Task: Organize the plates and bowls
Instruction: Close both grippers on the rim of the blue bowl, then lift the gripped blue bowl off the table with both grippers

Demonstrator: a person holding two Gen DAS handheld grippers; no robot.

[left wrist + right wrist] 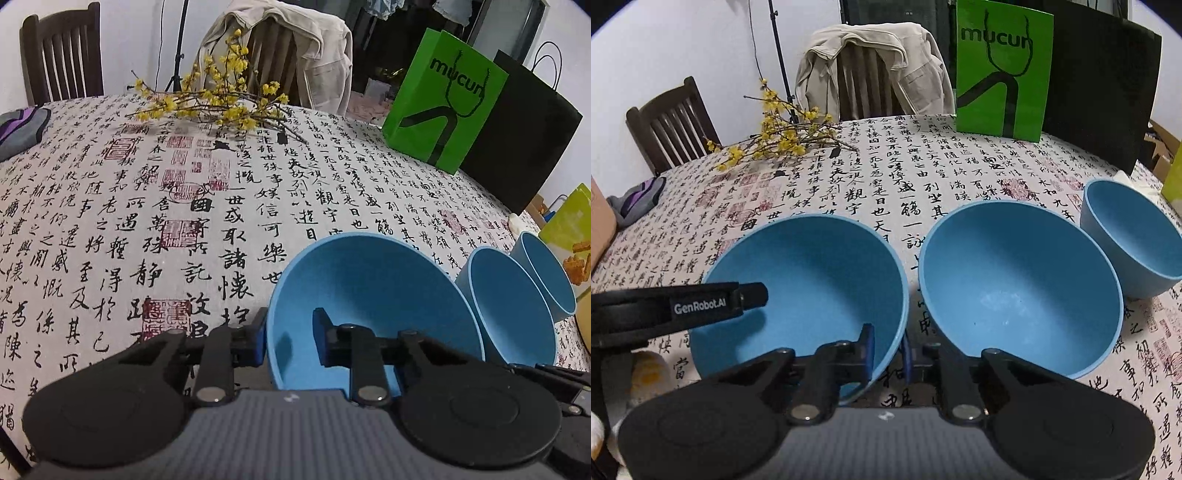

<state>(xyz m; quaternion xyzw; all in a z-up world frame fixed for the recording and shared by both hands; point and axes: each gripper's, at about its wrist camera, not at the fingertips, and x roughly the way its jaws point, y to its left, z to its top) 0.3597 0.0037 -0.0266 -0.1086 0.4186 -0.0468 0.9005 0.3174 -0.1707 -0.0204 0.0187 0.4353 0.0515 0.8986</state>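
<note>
Three blue bowls stand in a row on the calligraphy tablecloth [886,177]. In the right wrist view they are the left bowl [812,273], the middle bowl [1015,280] and a smaller right bowl [1137,236]. My left gripper [290,341] straddles the left bowl's near-left rim [369,288], one finger outside, one inside; its jaws stand apart around the wall. My right gripper [888,354] straddles the same bowl's right rim, with a gap around it. The left gripper's strap [683,306] shows at the left of the right wrist view.
A yellow flower branch [783,136] lies at the table's far side. A green paper bag [1001,70] and a black bag [1100,81] stand at the far right. Two chairs, one with a beige jacket [875,62], stand behind. A grey-purple cloth [639,199] lies far left.
</note>
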